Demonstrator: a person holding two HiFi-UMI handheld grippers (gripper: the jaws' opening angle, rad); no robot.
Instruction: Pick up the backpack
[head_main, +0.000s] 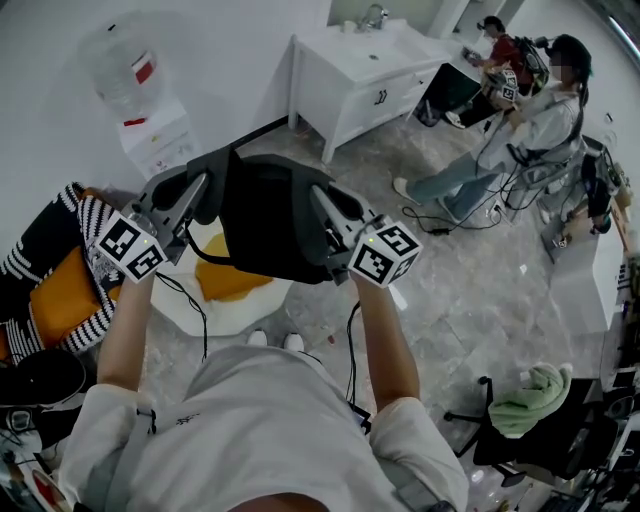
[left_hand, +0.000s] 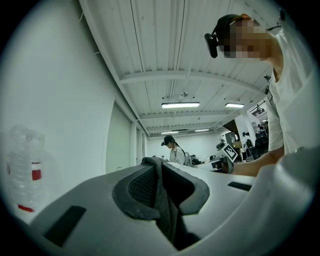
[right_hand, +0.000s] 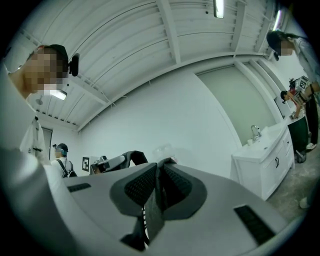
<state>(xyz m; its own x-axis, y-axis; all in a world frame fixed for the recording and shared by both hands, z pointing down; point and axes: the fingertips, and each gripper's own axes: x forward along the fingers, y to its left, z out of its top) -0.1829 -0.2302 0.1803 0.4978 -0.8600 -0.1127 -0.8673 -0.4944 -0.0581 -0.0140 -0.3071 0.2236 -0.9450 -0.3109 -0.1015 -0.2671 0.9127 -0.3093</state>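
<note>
Two strap folds (left_hand: 162, 202) are largely hidden inside near-shut jaws: one is clamped by the left gripper (head_main: 203, 188), the other by the right gripper (head_main: 318, 195). Between them the backpack (head_main: 265, 225) is held up clear of the floor (head_main: 470, 300), black, soft and sagging.

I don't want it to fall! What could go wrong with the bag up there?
1. Each claw pinches only a thin fold of strap, so the black fabric backpack could slip from the left claw or right claw.
2. Its loose black strap dangles low and might snag on the yellow thing beneath.
</note>
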